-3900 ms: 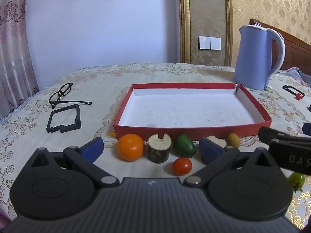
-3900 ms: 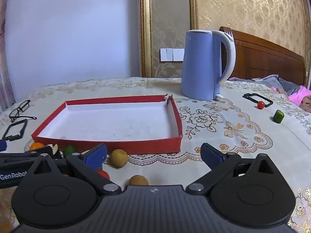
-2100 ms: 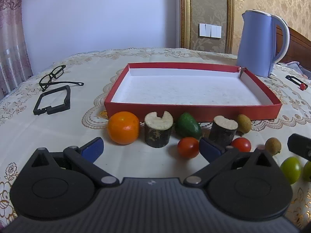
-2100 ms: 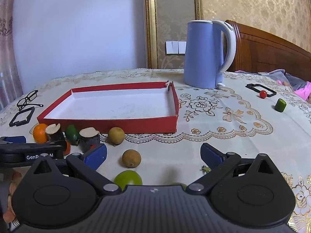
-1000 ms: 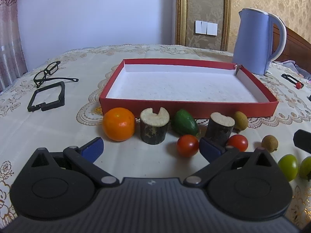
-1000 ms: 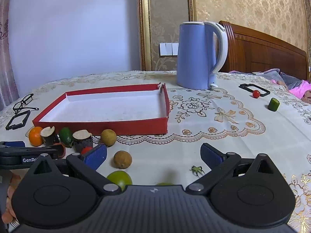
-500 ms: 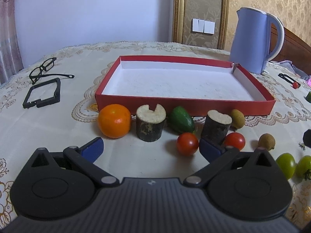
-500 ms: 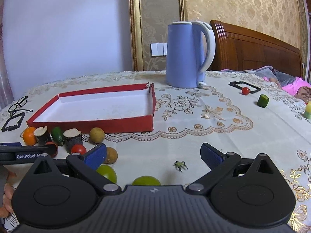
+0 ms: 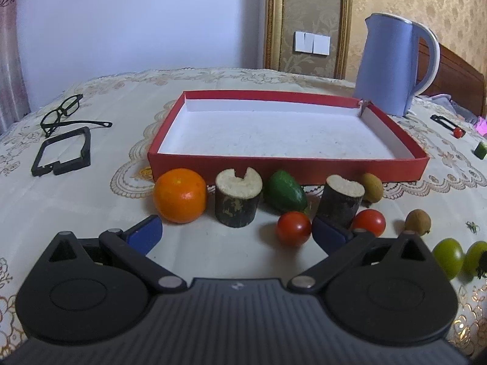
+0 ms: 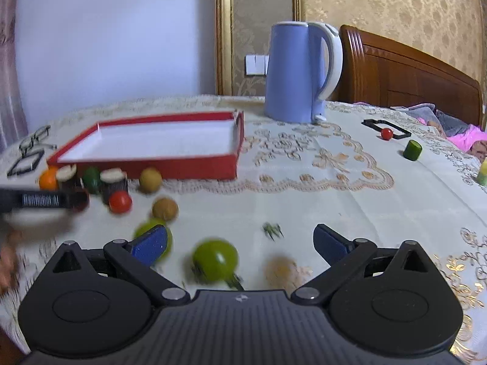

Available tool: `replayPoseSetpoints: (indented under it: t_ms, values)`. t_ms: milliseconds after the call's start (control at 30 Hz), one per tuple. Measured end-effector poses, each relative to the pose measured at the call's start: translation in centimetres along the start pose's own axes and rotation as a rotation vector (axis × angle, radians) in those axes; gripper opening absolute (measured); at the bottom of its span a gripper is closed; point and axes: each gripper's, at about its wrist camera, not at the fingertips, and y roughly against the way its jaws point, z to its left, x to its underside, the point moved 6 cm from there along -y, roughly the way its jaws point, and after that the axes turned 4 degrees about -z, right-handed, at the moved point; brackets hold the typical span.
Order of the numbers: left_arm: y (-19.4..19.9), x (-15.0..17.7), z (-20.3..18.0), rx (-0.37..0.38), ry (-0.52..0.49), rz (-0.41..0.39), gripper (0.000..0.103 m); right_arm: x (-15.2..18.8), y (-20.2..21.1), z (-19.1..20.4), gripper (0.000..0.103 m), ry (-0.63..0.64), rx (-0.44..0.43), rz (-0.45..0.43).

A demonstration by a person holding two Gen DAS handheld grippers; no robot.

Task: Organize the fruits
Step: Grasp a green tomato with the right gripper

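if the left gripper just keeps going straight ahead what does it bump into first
Probably the cut log piece with the notch, roughly centred between the open left gripper fingers. The red tomato sits nearer, by the right finger, so depth is uncertain.

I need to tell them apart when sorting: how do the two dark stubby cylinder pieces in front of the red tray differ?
The left cylinder piece has a notch cut into its pale top; the right cylinder piece has an unbroken top. The left one looks wider, the right one narrower. The left one stands between the orange and the green fruit; the right one stands by two red tomatoes. Both stand upright, with dark sides and pale tops.
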Motion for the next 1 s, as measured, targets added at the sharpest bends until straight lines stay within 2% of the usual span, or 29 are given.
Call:
replayPoseSetpoints:
  t_ms: [133, 200, 333, 467, 500, 733, 867, 1000]
  values:
    - [-0.6, 0.0, 0.0, 0.039, 0.013, 0.025, 0.103, 0.6, 1.1, -0.7, 0.102, 0.005, -0.012, -0.013]
    - [-0.8, 0.0, -0.1, 0.045, 0.007, 0.031, 0.103, 0.7, 1.0, -0.6, 0.086, 0.012, -0.015, -0.017]
    - [-0.7, 0.2, -0.3, 0.044, -0.013, 0.028, 0.103, 1.2, -0.2, 0.0, 0.073, 0.01, -0.056, 0.032]
    - [-0.7, 0.3, -0.2, 0.05, -0.009, 0.03, 0.103, 1.4, -1.2, 1.0, 0.038, 0.022, -0.078, 0.042]
    - [-0.7, 0.3, -0.2, 0.054, -0.005, 0.032, 0.103, 1.4, -1.3, 1.2, 0.033, 0.024, -0.082, 0.039]
    - [-0.7, 0.3, -0.1, 0.059, -0.002, 0.037, 0.103, 0.3, -1.7, 1.1, 0.034, 0.001, -0.085, 0.011]
    - [-0.7, 0.3, -0.1, 0.06, -0.001, 0.037, 0.103, -2.9, -2.5, 1.4, 0.034, 0.041, -0.077, -0.072]
    - [-0.7, 0.3, -0.1, 0.059, -0.001, 0.037, 0.103, -6.1, -5.3, 2.5, 0.034, 0.058, -0.098, -0.093]
